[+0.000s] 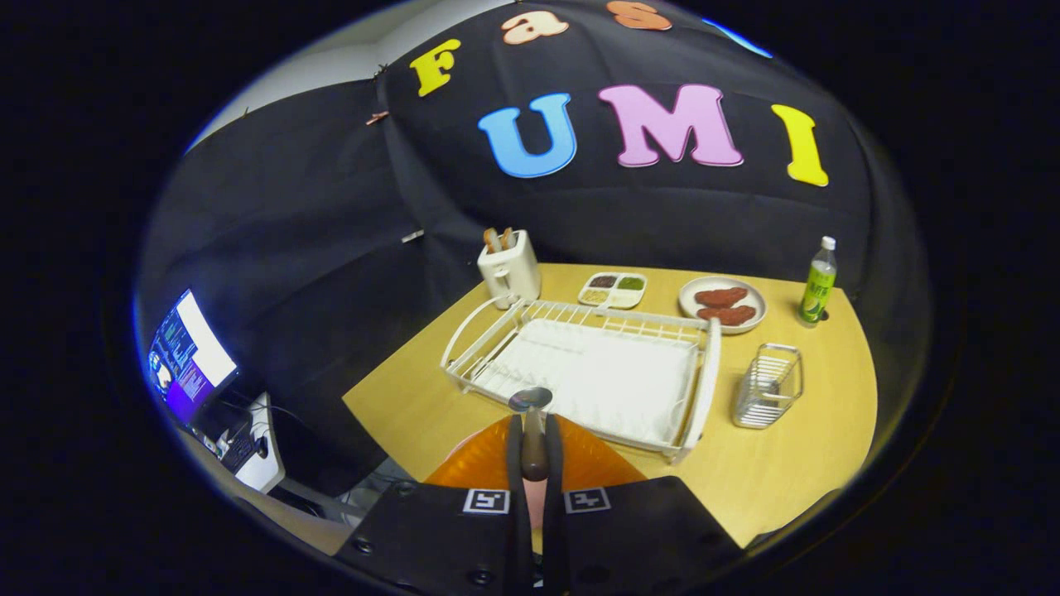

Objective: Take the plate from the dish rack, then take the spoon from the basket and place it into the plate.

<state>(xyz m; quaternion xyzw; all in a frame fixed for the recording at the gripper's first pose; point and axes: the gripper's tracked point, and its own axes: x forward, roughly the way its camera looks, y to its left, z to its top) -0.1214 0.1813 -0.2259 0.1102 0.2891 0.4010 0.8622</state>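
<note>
The wooden table (795, 463) carries a white dish rack (596, 372), with a wire basket (768, 386) just beside it. An orange plate (480, 463) lies under the gripper (534, 447), whose fingers clench the spoon (532, 414) over it.

Gripper (534, 447): a handheld two-finger tool in matte black plastic, showing as two broad, flat angular blocks.
Fingers (515, 447): two narrow black bars, running forward side by side from the blocks.
Markings: one square black-and-white coded tag (486, 501) is sitting on the inner corner of each block.
Screws: small round dark screw heads (362, 545) are dotting the blocks' top faces.
</note>
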